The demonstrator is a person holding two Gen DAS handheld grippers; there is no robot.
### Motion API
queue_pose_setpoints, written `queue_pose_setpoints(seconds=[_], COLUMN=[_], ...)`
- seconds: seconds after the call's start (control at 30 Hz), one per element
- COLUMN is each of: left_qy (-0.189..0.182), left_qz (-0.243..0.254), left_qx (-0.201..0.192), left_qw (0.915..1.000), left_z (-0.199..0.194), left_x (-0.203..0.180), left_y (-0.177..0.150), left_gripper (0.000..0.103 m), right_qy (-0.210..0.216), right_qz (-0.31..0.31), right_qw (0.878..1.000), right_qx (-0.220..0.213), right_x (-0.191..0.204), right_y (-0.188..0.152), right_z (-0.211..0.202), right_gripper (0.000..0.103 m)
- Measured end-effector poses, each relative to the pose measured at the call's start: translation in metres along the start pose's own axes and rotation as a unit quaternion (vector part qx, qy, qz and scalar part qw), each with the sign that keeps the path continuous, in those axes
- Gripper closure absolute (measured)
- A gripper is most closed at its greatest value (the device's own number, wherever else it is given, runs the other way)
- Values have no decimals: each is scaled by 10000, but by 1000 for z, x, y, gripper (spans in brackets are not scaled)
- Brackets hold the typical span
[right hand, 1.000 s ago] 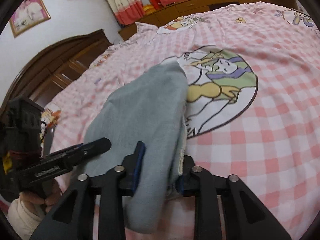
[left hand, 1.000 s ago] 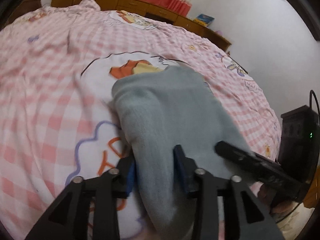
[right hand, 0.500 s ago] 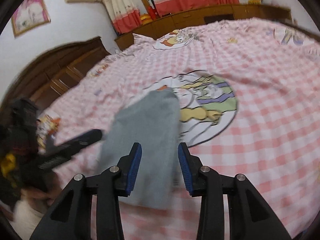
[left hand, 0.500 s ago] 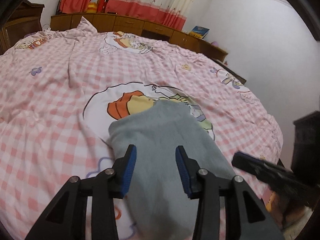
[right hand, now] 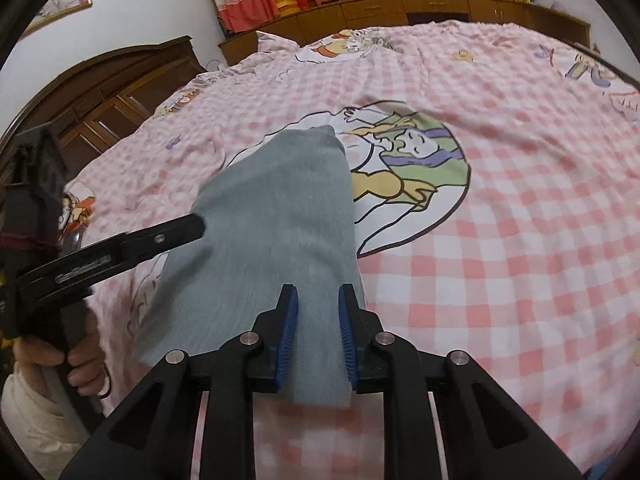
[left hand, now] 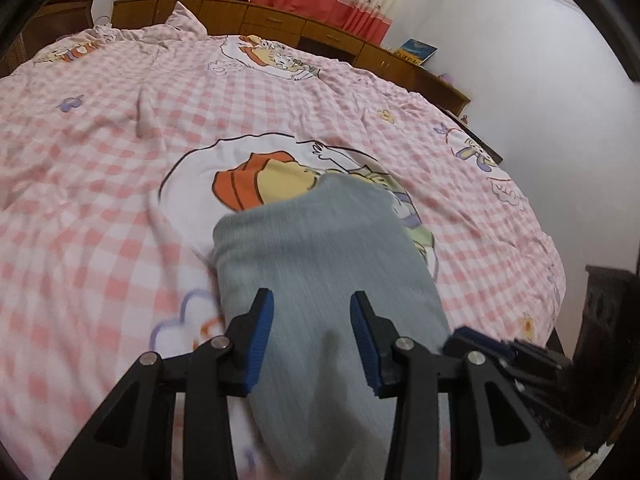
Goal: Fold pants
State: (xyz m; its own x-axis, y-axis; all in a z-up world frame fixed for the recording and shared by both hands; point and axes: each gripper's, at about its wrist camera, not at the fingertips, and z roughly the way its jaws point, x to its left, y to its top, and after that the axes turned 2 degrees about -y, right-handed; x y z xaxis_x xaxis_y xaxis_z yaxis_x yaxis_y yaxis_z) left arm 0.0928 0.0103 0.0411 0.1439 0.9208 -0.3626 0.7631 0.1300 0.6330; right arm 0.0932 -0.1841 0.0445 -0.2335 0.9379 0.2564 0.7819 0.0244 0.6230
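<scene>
Grey pants (left hand: 320, 248), folded into a narrow strip, lie flat on the pink checked bedsheet (left hand: 100, 208). My left gripper (left hand: 312, 304) hovers above the strip's near end, open, its blue pads clear of the cloth. The right gripper (right hand: 318, 296) hangs over the same near end of the pants (right hand: 280, 208). Its jaws are closing, with a narrow gap and nothing pinched between them. In the right wrist view the left gripper (right hand: 196, 226) reaches in from the left over the pants' edge. The right gripper (left hand: 480, 344) shows blurred at the lower right of the left wrist view.
A person's hand (right hand: 80, 364) with a pale sleeve holds the left gripper's handle. A dark wooden headboard (right hand: 120, 84) rises at the bed's left. Low wooden cabinets (left hand: 280, 20) line the far wall. A dark bedside unit (left hand: 608, 320) stands beyond the bed's right edge.
Both grippers have risen and drawn back. The fabric that bulged between their jaws a second ago now lies flat on the bed. The right jaws stand closer together.
</scene>
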Motion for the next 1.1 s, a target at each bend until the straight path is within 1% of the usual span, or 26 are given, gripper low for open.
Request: queue_pose_setpoints(seconds=[0.07, 0.17, 0.3, 0.33, 0.37, 0.43, 0.53, 0.6, 0.67, 0.77, 0.87, 0.97, 1.1], left_qy=[-26, 278, 403, 465, 574, 639, 678, 725, 798, 875, 998, 1201, 1314], left_qz=[64, 181, 102, 118, 121, 153, 155, 119, 99, 57, -15, -163, -300], left_qx=[36, 57, 194, 221, 301, 332, 270, 265, 279, 315, 316, 391, 444], left_qw=[10000, 9994, 9989, 9986, 9978, 9973, 9972, 9969, 9964, 9957, 9945, 9919, 9899], left_z=[-14, -27, -25, -22, -15, -11, -12, -15, -18, -23, -30, -34, -35], left_x=[-10, -24, -33, -33, -32, -32, -34, -37, -40, -43, -43, -41, -34], left_y=[-13, -32, -60, -65, -70, -75, -76, -78, -79, -83, -87, -95, -105], left_gripper=[61, 61, 61, 61, 61, 61, 57, 52, 50, 49, 42, 41, 38], right_qy=[9, 149, -98, -153, -190, -144, 76, 133, 141, 121, 91, 2, -159], right_qz=[-36, -110, -209, -182, -144, 30, 211, 287, 284, 166, 65, 52, 20], right_qw=[10000, 9998, 9996, 9996, 9996, 9997, 9996, 9994, 9994, 9995, 9995, 9994, 9987], right_qx=[44, 62, 172, 150, 141, 209, 153, 137, 148, 232, 285, 350, 487], right_x=[3, 8, 3, 0, -4, -12, -20, -21, -19, -14, -11, -10, -9], right_y=[-3, -9, -25, -29, -32, -36, -38, -38, -38, -40, -45, -53, -59], right_z=[-6, -14, -2, 1, 4, 8, 6, 2, -2, -10, -17, -20, -18], right_gripper=[82, 82, 82, 81, 74, 69, 69, 69, 69, 69, 68, 66, 65])
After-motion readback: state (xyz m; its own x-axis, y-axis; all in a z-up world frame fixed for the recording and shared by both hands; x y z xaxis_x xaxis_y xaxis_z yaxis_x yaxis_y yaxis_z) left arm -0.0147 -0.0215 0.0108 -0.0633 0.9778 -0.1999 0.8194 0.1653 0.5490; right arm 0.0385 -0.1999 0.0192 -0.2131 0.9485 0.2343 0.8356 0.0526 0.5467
